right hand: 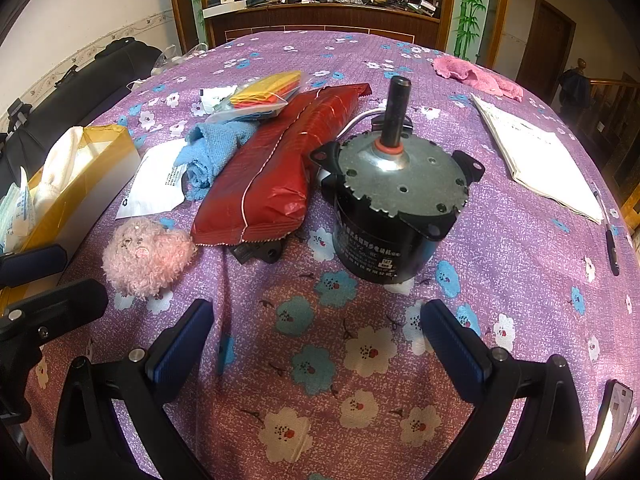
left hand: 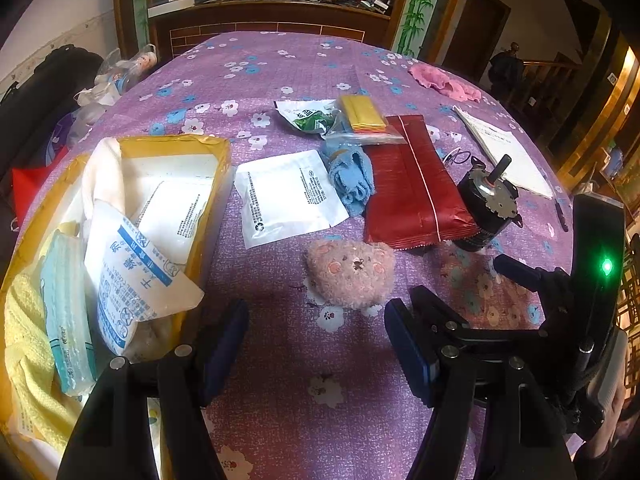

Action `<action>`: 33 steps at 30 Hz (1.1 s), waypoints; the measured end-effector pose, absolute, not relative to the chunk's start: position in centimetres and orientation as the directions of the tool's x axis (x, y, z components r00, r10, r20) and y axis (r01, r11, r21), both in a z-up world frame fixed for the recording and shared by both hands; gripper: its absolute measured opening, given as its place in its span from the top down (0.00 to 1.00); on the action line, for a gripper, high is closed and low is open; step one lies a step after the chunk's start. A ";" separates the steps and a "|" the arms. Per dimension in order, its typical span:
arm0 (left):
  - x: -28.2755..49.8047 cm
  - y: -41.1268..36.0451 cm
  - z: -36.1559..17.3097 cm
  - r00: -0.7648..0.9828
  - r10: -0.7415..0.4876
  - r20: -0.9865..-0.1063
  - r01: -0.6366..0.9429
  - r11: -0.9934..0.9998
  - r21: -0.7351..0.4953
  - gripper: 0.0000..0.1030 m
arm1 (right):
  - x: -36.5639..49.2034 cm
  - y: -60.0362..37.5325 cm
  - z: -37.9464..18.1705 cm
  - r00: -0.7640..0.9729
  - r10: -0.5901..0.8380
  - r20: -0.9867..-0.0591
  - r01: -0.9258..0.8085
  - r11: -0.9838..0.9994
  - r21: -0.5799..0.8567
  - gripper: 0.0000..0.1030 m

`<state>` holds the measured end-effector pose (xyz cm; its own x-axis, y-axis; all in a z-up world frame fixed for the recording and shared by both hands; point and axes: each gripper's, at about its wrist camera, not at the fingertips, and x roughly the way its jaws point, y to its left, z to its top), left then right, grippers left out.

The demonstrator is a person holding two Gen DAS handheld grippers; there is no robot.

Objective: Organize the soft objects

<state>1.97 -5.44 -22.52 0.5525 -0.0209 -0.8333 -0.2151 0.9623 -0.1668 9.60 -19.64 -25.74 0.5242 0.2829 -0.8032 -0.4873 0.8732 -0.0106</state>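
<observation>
Grippers, left (left hand: pixel 316 344) and right (right hand: pixel 316 344), hover wide open and empty over the floral tablecloth (left hand: pixel 280 64), pink plush toy (left hand: pixel 352 272) at twelve o'clock of the left, likely bound for the half-filled yellow box (left hand: pixel 212 168) at nine.

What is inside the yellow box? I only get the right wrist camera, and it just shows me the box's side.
Observer: The left wrist view shows a yellow towel in the near end of the yellow box.
Operator: Anything else in there?
Observer: A white packet with blue print lies on top and pokes over the rim.
Operator: Is the left gripper holding something?
Observer: No, the left gripper is open and empty. The pink plush lies on the cloth just ahead of its fingers.
</observation>
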 end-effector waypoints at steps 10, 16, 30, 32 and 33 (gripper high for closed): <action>1.9 -5.4 -22.6 0.552 -0.022 -0.834 -0.212 0.963 -0.166 0.28 | 9.6 -19.6 -25.7 0.524 0.283 -0.803 -0.488 0.873 -0.011 0.00; 2.0 -5.4 -22.5 0.549 -0.026 -0.835 -0.212 0.963 -0.170 0.28 | 9.6 -19.6 -25.7 0.524 0.283 -0.803 -0.488 0.873 -0.011 0.00; 2.4 -5.5 -22.5 0.558 -0.047 -0.828 -0.199 0.962 -0.189 0.28 | 9.6 -19.4 -25.7 0.525 0.275 -0.805 -0.481 0.876 -0.015 0.00; 2.4 -5.4 -22.5 0.559 -0.054 -0.827 -0.196 0.961 -0.196 0.28 | 9.6 -19.5 -25.6 0.511 0.286 -0.810 -0.500 0.866 -0.010 0.00; 2.4 -5.4 -22.5 0.560 -0.059 -0.826 -0.195 0.960 -0.201 0.28 | 9.6 -20.0 -25.5 0.503 0.311 -0.807 -0.508 0.861 0.016 0.00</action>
